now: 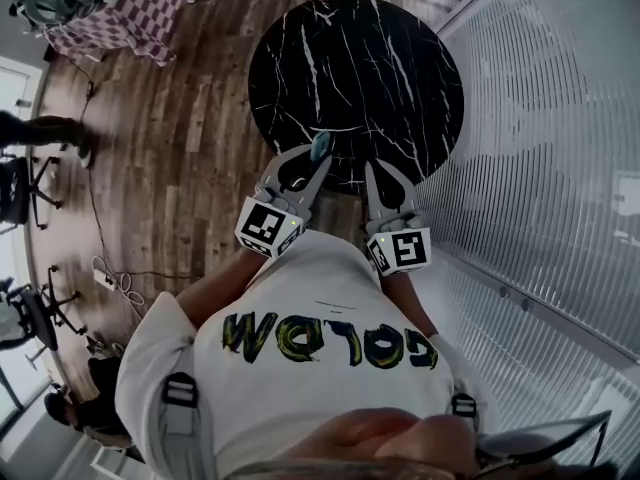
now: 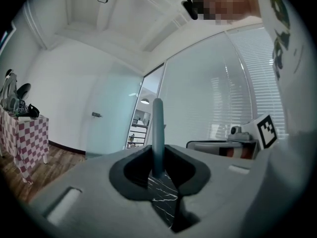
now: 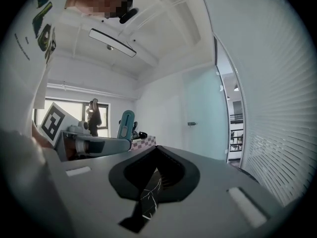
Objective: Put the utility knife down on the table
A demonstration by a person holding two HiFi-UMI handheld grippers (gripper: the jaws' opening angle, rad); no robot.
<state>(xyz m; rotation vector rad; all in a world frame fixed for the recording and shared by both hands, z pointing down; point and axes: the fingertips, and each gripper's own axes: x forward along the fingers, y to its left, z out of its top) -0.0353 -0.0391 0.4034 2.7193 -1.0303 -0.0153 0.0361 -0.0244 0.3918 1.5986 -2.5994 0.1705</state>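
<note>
My left gripper (image 1: pixel 318 163) is shut on a teal utility knife (image 1: pixel 321 146), which stands upright out of its jaws just over the near edge of the round black marble table (image 1: pixel 355 63). In the left gripper view the knife (image 2: pixel 157 133) rises as a grey-blue bar between the pads, with marble showing below. To its right my right gripper (image 1: pixel 372 173) points at the same table edge, its jaws together with nothing in them. In the right gripper view only a thin slit of marble shows between that gripper's (image 3: pixel 156 175) pads, and the knife (image 3: pixel 126 125) shows at the left.
A table with a checkered cloth (image 1: pixel 130 8) stands far left on the wooden floor. Office chairs (image 1: pixel 35 178) and loose cables (image 1: pixel 110 278) lie along the left side. A glass wall with blinds (image 1: pixel 560 148) runs close along the right of the marble table.
</note>
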